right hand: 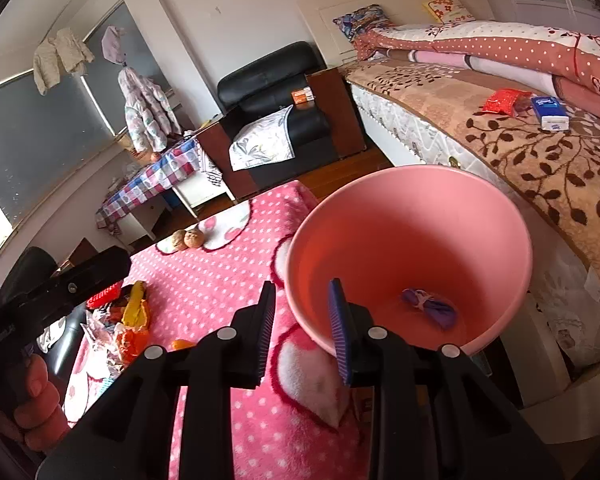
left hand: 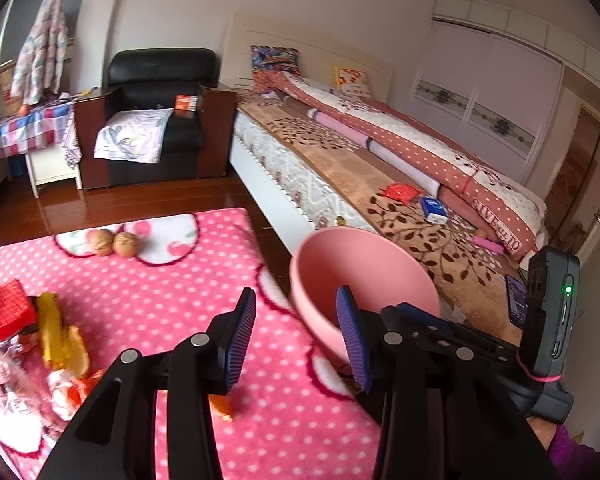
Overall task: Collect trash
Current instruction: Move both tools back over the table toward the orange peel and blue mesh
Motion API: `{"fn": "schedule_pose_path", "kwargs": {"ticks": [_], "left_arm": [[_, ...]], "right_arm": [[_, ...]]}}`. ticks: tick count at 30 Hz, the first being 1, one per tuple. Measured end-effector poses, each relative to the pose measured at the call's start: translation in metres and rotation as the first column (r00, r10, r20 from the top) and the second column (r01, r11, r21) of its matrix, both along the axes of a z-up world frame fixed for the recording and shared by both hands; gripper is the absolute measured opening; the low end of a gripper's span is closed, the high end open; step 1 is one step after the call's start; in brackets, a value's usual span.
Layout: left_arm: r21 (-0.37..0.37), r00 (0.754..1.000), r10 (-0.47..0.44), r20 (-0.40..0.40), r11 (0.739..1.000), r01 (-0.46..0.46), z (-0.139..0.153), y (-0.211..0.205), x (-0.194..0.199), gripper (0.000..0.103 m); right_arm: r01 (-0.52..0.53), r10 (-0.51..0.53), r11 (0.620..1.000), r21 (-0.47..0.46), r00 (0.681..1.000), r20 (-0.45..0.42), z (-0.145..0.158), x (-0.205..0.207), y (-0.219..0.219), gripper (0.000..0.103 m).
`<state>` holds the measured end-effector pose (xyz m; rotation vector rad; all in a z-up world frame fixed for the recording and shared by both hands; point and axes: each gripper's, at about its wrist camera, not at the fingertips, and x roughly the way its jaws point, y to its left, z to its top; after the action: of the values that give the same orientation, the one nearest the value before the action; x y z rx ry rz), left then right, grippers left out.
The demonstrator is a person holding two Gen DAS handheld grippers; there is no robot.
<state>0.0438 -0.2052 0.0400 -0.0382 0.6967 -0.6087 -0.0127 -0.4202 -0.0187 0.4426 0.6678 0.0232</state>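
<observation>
Left wrist view: left gripper point(left hand: 296, 338) held above the pink polka-dot blanket point(left hand: 172, 292), jaws spread wide apart, nothing between the blue pads. Pink bucket point(left hand: 360, 280) tilted at the blanket's right edge, beside the bed point(left hand: 340, 168). Pile of wrappers point(left hand: 32, 344) at the left, a red mesh piece point(left hand: 10, 306) and a yellow wrapper point(left hand: 54, 332) among them. Small orange scrap point(left hand: 224, 408) just under the left finger. Two walnuts point(left hand: 114, 243) side by side at the far end.

Right wrist view: right gripper point(right hand: 302, 332) also gaping wide, empty, its right pad over the bucket's near rim. Purple wad point(right hand: 430, 307) lying on the bucket bottom. Left hand point(right hand: 32, 400) at lower left, wrapped around the other tool's handle. Red packet point(right hand: 502, 101) and blue box point(right hand: 550, 113) on the bed cover, near each other
</observation>
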Motion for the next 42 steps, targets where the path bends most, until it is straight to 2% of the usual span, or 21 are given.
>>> {"fn": "schedule_pose_path", "kwargs": {"ticks": [8, 13, 17, 21, 25, 31, 38, 42], "left_arm": [[0.011, 0.997, 0.083, 0.001, 0.996, -0.083, -0.001, 0.042, -0.005, 0.044], [0.041, 0.984, 0.177, 0.008, 0.983, -0.177, -0.001, 0.082, -0.007, 0.044], [0.053, 0.961, 0.278, 0.001, 0.959, -0.277, -0.003, 0.121, -0.011, 0.044], [0.073, 0.934, 0.358, -0.017, 0.932, -0.356, -0.007, 0.155, -0.020, 0.044], [0.133, 0.911, 0.410, -0.049, 0.907, -0.400, -0.017, 0.185, -0.033, 0.044], [0.208, 0.883, 0.440, -0.165, 0.891, -0.405, -0.049, 0.213, -0.046, 0.044], [0.317, 0.866, 0.421, -0.269, 0.888, -0.333, -0.097, 0.210, -0.050, 0.044], [0.320, 0.860, 0.413, -0.300, 0.893, -0.317, -0.107, 0.208, -0.050, 0.043]], "right_arm": [[-0.032, 0.032, 0.999, -0.009, 0.999, -0.007, -0.002, 0.000, 0.007, 0.028], [-0.101, 0.104, 0.993, -0.055, 0.993, 0.047, 0.003, 0.003, 0.031, 0.028], [-0.179, 0.184, 0.978, -0.110, 0.982, 0.032, 0.001, 0.009, 0.058, 0.028], [-0.257, 0.259, 0.963, -0.084, 0.966, 0.007, -0.002, 0.017, 0.079, 0.028], [-0.332, 0.331, 0.942, -0.059, 0.943, -0.011, -0.006, 0.021, 0.096, 0.028], [-0.401, 0.399, 0.914, -0.060, 0.916, -0.040, -0.014, 0.024, 0.116, 0.028], [-0.415, 0.412, 0.908, -0.054, 0.909, -0.060, -0.017, 0.026, 0.122, 0.028], [-0.417, 0.413, 0.908, -0.051, 0.908, -0.071, -0.019, 0.027, 0.124, 0.028]]}}
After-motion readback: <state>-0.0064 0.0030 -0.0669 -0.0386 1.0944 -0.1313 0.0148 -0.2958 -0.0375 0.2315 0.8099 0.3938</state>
